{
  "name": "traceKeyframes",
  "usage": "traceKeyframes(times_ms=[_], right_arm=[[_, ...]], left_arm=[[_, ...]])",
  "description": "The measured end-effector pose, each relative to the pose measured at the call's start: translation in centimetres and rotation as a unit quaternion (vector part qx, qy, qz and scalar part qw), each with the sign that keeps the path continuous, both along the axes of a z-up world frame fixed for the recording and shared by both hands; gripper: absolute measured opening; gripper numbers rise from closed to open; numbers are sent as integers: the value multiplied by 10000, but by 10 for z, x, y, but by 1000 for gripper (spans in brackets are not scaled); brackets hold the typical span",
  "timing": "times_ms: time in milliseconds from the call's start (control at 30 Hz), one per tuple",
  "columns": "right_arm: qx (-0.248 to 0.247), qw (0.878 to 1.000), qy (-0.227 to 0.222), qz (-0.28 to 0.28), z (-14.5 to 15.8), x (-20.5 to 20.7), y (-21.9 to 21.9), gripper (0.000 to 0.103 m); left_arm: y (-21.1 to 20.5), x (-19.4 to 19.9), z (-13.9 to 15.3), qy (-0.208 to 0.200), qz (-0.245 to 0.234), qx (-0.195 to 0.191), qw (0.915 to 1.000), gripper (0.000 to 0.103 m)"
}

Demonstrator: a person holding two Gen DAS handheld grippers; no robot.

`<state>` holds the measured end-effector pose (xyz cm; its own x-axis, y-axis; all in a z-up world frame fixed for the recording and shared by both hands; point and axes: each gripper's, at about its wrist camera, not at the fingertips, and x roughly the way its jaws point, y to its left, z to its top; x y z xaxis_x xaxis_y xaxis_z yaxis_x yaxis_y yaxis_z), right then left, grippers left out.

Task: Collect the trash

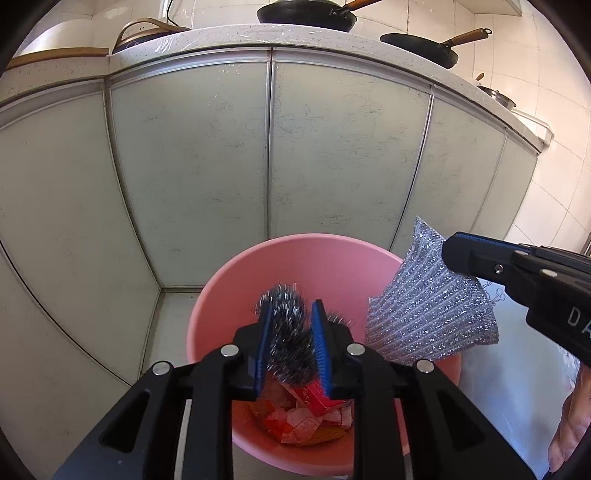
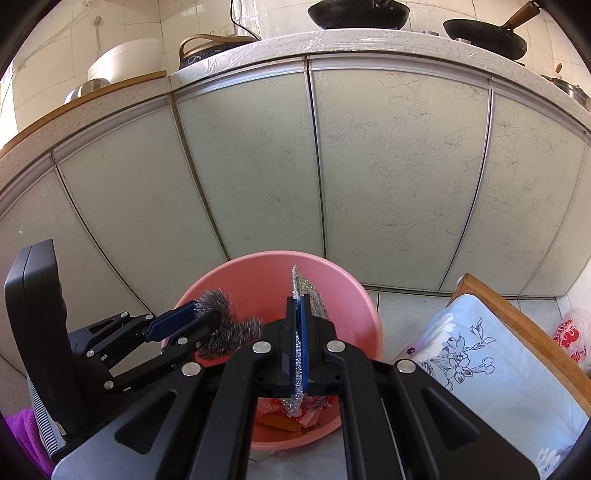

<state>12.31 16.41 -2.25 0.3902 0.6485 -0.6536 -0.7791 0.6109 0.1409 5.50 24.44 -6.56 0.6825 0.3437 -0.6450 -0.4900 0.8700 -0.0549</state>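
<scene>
Kitchen cabinets behind the pink bin. Over it my left gripper loosely brackets springy steel wool; my right gripper pinches the limp, light scouring cloth by its edge.

Lighting: bright daylight, warm glare on wall tiles above the counter. Strong fisheye bending, dark vignette corners. Steel wool slightly motion-blurred.
</scene>
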Motion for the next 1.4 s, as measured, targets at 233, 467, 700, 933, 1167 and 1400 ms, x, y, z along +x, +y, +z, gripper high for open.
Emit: traceKeyframes(times_ms=[233,467,700,933,1167,1400], right_arm=[[-78,9999,59,-43,0,1,0,3],[-149,9998,122,-46,3,3,0,3],[-68,9999,104,-64,9,0,-9,16],[67,9999,-1,-106,21,-12,-29,30],[180,9996,-139,-159,33,-30,-53,30],[263,9991,-240,-230,38,-46,-72,41]], left_arm=[[-1,-5,9,-140,-60,61,9999,41],[-2,-8,16,-168,-70,107,9998,41],[-4,-13,24,-189,-78,138,9997,41],[-9,-22,38,-263,-127,167,9994,41],[-21,-34,54,-350,-166,153,9991,41],[-33,-43,66,-402,-173,259,9987,41]])
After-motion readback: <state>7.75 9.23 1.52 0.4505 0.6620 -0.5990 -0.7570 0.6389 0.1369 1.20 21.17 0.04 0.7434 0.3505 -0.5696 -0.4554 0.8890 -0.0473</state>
